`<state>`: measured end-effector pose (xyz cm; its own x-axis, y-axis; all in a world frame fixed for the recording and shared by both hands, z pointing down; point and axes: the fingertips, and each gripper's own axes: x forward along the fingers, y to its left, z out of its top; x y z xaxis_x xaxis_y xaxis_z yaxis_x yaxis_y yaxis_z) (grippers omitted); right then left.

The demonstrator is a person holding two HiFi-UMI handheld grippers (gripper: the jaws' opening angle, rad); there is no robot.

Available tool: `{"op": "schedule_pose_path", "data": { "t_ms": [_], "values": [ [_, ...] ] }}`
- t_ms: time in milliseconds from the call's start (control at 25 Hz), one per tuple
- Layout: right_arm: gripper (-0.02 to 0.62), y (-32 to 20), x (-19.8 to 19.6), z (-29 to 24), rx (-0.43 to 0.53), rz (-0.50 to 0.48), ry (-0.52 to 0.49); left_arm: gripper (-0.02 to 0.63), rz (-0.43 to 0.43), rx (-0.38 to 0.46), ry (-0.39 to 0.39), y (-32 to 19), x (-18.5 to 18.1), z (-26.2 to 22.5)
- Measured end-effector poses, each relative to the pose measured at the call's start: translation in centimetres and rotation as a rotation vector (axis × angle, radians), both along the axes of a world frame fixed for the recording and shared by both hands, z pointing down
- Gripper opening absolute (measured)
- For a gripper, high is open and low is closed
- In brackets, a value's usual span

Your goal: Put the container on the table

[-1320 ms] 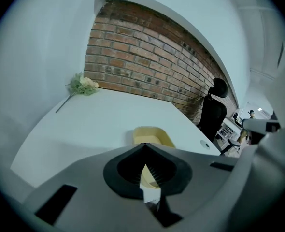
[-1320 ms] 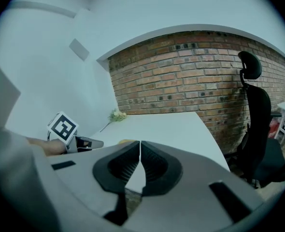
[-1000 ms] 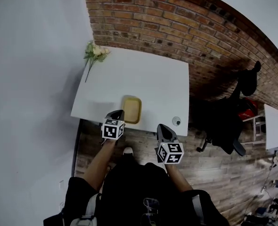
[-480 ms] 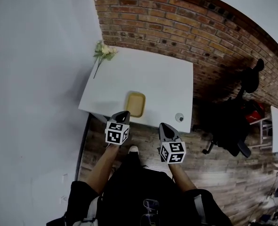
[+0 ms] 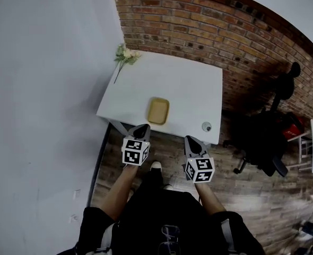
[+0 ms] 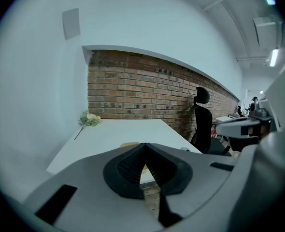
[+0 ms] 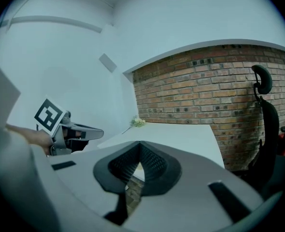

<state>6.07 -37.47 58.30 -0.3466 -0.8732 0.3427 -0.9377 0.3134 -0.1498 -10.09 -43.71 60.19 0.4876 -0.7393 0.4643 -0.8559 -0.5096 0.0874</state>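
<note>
While I stand back from the white counter (image 5: 188, 86), my left tool (image 6: 144, 146) and right tool (image 7: 139, 145) hang short of its near edge, each with jaws pressed together on nothing. The yellow container (image 5: 158, 111) sits on the counter near that edge, apart from both tools. Flowers (image 5: 125, 54) lie at its far left corner.
</note>
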Motion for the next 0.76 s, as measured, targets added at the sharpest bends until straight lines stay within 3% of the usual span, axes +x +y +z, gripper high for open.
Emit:
{"op": "schedule_pose_path", "data": {
  "t_ms": [760],
  "values": [
    [0.023, 1.8, -0.5, -0.3, 0.023, -0.062, -0.001, 0.014, -0.057, -0.047, -0.002, 3.7, -1.0, 1.8]
  ]
}}
